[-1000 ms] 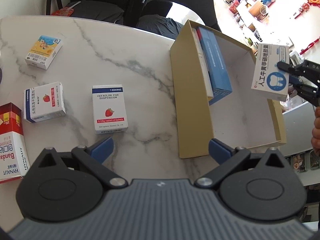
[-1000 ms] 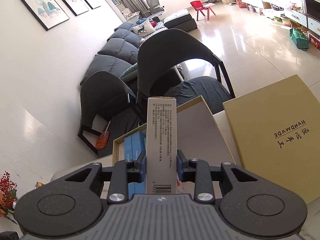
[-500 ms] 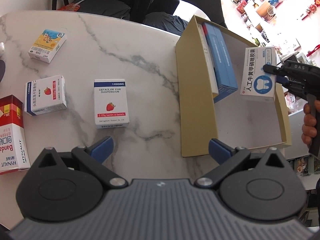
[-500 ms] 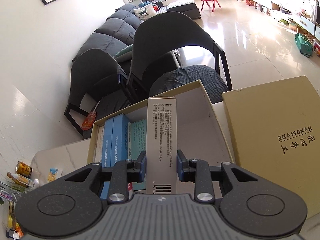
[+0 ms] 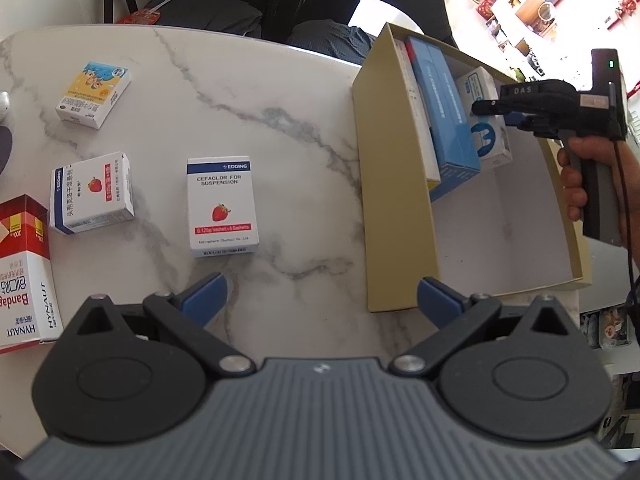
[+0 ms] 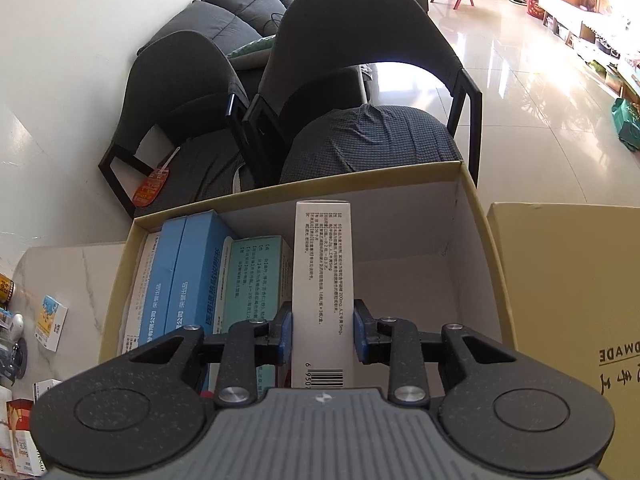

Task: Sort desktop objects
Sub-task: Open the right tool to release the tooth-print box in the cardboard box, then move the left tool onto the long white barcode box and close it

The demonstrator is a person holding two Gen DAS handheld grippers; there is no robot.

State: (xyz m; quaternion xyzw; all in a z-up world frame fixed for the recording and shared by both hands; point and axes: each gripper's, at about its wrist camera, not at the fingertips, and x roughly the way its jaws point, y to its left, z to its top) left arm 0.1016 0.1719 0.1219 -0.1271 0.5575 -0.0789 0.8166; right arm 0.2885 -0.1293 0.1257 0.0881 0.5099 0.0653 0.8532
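1 white medicine box (image 6: 322, 280) stands on edge in the right tool (image 6: 323, 334), clamped, long axis pointing away into the tan carton (image 6: 476, 216); left tool (image 5: 322, 294) gapes empty over the bench (image 5: 280, 92).

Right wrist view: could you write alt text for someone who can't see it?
The right claw is clamped on a tall white medicine box, holding it inside an open tan cardboard box beside blue boxes and a teal box already standing there. Behind are two dark chairs, a grey sofa and a shiny tiled floor.
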